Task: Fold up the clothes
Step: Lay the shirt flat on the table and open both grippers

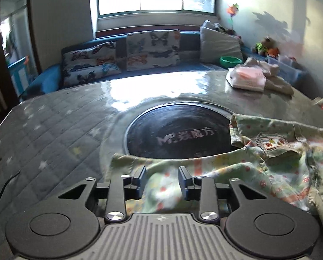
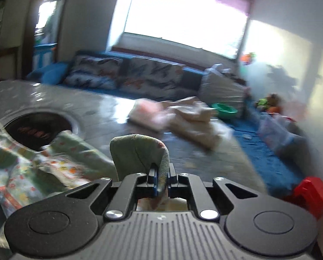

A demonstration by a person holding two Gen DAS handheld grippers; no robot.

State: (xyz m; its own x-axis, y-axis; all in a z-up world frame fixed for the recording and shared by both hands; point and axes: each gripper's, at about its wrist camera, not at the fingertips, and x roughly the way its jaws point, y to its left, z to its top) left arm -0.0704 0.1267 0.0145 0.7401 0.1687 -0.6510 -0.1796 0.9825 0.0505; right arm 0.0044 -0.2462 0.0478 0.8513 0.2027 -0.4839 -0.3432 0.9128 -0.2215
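Note:
A green child's garment printed with red and orange shapes lies crumpled on the near right of the table, partly over a black round disc. My left gripper is open, its fingers either side of the garment's near left edge, which is blurred between them. In the right wrist view my right gripper is shut on a raised fold of the same garment, lifted above the table. The rest of the cloth trails down to the left.
The table has a grey quilted star cover under a glossy sheet. A folded pink and white piece and a beige cloth sit at its far right. Behind are a sofa with butterfly cushions, a green bowl and a red object.

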